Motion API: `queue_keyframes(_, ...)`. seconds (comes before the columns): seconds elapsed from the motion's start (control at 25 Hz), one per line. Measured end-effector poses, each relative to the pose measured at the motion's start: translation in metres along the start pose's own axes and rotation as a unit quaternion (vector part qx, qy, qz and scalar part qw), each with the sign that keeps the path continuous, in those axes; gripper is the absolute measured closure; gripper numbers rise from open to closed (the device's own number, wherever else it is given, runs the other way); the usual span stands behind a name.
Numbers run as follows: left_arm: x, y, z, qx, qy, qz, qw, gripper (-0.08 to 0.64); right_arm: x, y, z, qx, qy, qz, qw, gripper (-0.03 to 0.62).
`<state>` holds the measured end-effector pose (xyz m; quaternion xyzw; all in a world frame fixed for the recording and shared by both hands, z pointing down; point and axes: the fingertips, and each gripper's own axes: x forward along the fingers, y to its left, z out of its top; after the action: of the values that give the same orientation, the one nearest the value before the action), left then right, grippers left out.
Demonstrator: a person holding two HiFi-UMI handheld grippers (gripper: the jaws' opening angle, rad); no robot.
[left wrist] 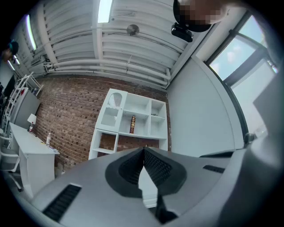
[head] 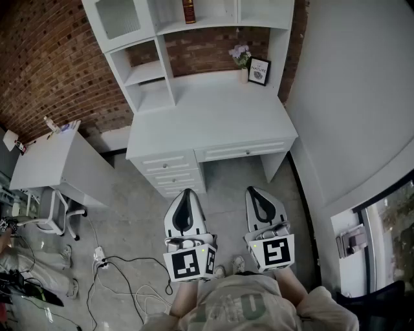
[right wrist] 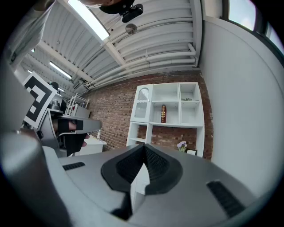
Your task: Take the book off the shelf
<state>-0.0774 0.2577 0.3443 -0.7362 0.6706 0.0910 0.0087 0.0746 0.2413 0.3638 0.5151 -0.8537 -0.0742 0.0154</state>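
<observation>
A dark brown book (head: 188, 11) stands upright on a middle shelf of the white desk hutch (head: 162, 27); it also shows as the book (left wrist: 132, 124) in the left gripper view and the book (right wrist: 163, 114) in the right gripper view. My left gripper (head: 186, 192) is held low over the floor in front of the desk, jaws shut, empty. Beside it my right gripper (head: 254, 190) is also shut and empty. Both are far from the book, tips meeting in their own views, left gripper (left wrist: 144, 149), right gripper (right wrist: 144, 146).
A white desk (head: 213, 123) with drawers stands under the hutch, bearing a small flower pot (head: 242, 58) and a framed picture (head: 259, 71). A second white table (head: 52, 158) and chair stand at left. Cables (head: 123, 278) lie on the floor. A white wall is at right.
</observation>
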Motion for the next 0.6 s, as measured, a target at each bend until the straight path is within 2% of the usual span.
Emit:
queue_keyframes(0.32, 0.002, -0.005, 0.001, 0.01, -0.01, 0.006, 0.9999, 0.548, -0.003, -0.007, -0.004, -0.002, -0.01, 0.004, 1.0, 0.578)
queue_keyframes(0.6, 0.009, -0.014, 0.0, 0.022, -0.008, 0.018, 0.9996, 0.548, -0.009, -0.034, -0.012, 0.01, -0.009, -0.018, 1.0, 0.578)
